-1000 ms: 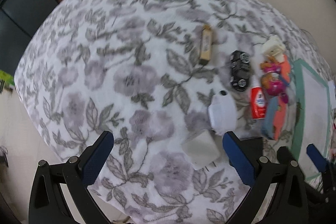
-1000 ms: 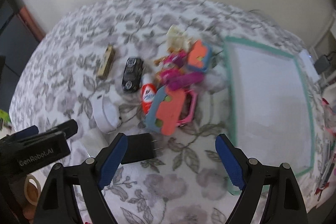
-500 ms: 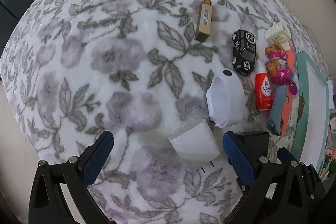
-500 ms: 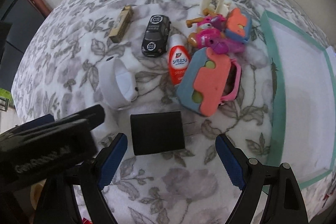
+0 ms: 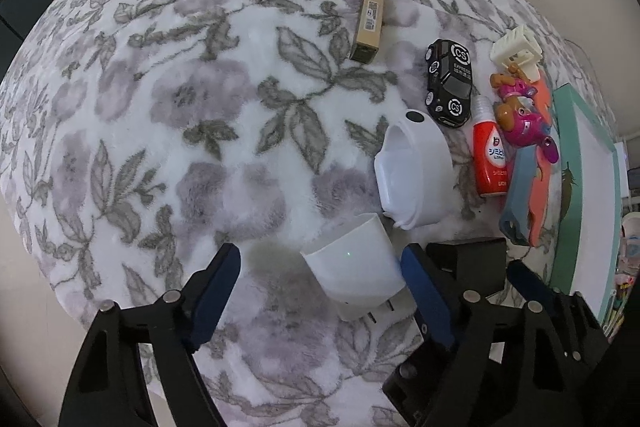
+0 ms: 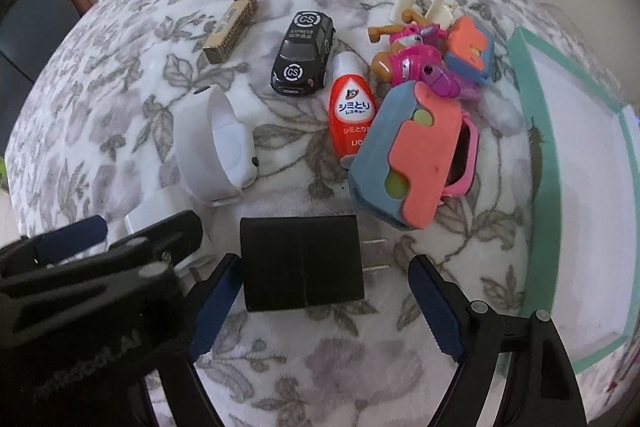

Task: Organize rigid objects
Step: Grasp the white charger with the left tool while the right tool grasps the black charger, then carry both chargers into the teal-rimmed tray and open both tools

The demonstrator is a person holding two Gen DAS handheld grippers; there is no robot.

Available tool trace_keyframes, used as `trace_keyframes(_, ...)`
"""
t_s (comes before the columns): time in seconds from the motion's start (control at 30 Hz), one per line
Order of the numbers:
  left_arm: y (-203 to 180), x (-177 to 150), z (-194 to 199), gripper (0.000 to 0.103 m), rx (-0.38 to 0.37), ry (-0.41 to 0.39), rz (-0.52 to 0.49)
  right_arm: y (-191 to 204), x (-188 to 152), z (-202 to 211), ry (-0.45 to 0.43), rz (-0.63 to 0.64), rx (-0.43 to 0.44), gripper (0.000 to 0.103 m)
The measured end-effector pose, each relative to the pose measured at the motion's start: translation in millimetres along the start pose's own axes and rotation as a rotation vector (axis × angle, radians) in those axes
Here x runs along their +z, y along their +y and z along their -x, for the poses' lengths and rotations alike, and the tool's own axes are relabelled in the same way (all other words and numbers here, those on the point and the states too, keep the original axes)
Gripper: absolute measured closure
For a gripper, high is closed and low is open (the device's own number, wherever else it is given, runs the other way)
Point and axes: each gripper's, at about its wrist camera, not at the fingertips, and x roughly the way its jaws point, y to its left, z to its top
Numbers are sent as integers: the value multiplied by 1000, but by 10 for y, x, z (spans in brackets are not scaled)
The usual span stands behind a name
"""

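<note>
**Both grippers dropped onto the two chargers**

Since a second earlier both grippers had sunk toward the blanket [image 5: 168, 131], and each charger had come from ahead of the blue pads to between them. Left gripper [image 5: 320, 291]: its jaws were closing, with the white charger [image 5: 356, 275] between them; the right pad sat at the charger's edge, the left pad stood clear, so nothing was clamped yet. Right gripper [image 6: 320, 299]: jaws also closing around the black charger [image 6: 300, 263], the left pad at its side, the right pad apart beyond the prongs.

Taking the black charger as landmark, the white charger lay just to its left, the white case [image 6: 216, 151] just beyond that, and the red bottle [image 6: 352, 107], the toy car [image 6: 304, 55] and the gold box [image 6: 232, 27] farther beyond. Heaped toys [image 6: 416, 147] lay beyond and to its right, and the tray [image 6: 540, 99] stood well to its right.

By my reading the task had hardly begun: the tray showed nothing in it, every item lay on the blanket, and both grasps remained unfinished.

The black charger lay flat, its long axis running from pad to pad, prongs pointing toward the tray. The white charger lay tilted, prongs toward the left camera.
</note>
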Motion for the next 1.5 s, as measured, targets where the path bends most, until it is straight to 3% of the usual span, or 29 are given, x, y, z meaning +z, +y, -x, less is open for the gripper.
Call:
trace_keyframes(0.07, -20, -28, -24, 22, -9, 2, 5, -35, -4, -35, -2, -1, -2, 21)
trace_keyframes(0.17, -36, -57, -11, 27, -37, 9, 12, -74, -17, -24, -15, -4, 0, 33)
trace_keyframes(0.53, -218, -169, 49, 43, -51, -17, -23, -451, 9, -38, 7, -97, 47, 33)
trace_keyframes(0.73, -443, -178, -4, 50, -25, -26, -66, -624, -20, -83, 16, -117, 45, 33)
trace_keyframes(0.87, -558, -169, -116, 54, 45, -39, -94, -743, -9, -116, 14, -131, 58, 34)
trace_keyframes(1.33, -728, -18, -157, 54, 91, -41, -122, -682, -95, -190, -5, -47, -35, 33)
trace_keyframes(1.5, -774, -18, -164, 55, 107, -29, -114, -736, -141, -182, 2, -55, -17, 33)
